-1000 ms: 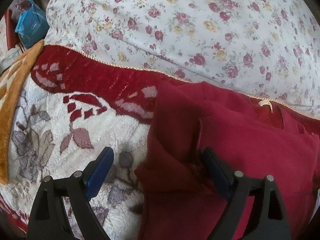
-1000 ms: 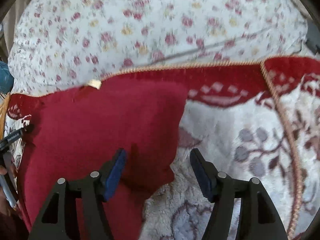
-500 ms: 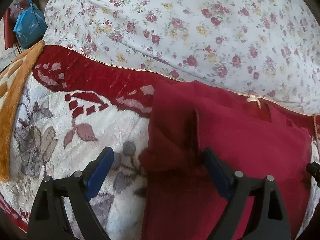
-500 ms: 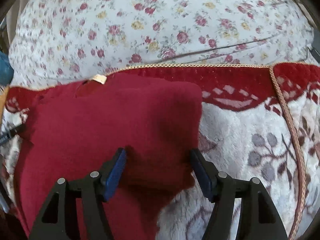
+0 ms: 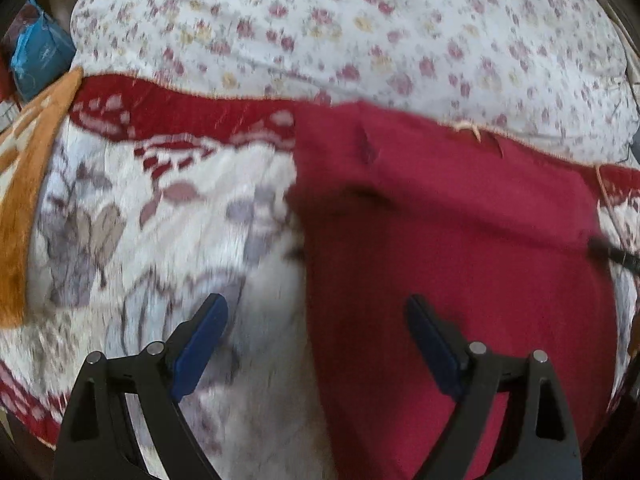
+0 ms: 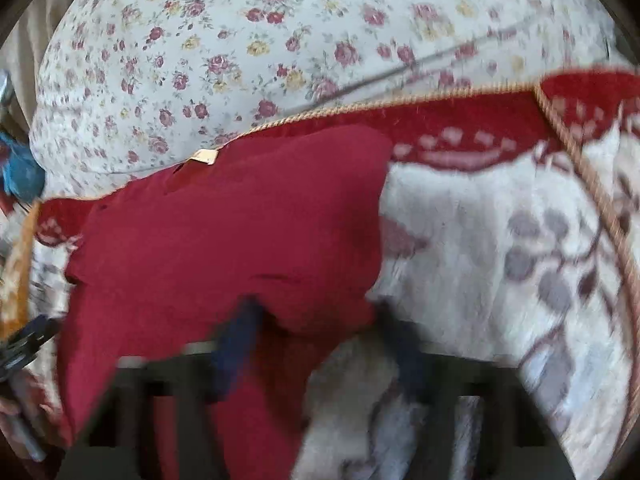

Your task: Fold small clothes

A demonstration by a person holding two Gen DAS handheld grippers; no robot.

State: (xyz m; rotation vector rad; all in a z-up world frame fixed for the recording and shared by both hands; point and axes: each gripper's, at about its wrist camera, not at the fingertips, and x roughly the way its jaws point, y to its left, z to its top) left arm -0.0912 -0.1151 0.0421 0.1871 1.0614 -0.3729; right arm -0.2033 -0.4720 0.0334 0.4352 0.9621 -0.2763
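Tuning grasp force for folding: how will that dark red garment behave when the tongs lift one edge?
The red garment will likely be floppy: it already creases and bunches between the right tongs, which have just been closing. Probably light, as thin cloth lying flat. The plush blanket beneath may drag rather than let it slide.

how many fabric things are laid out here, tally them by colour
dark red garment: 1
red and white floral blanket: 1
white rose-print sheet: 1
orange blanket edge: 1
blue bag, too blurred to tell if it is fabric: 1
total: 5
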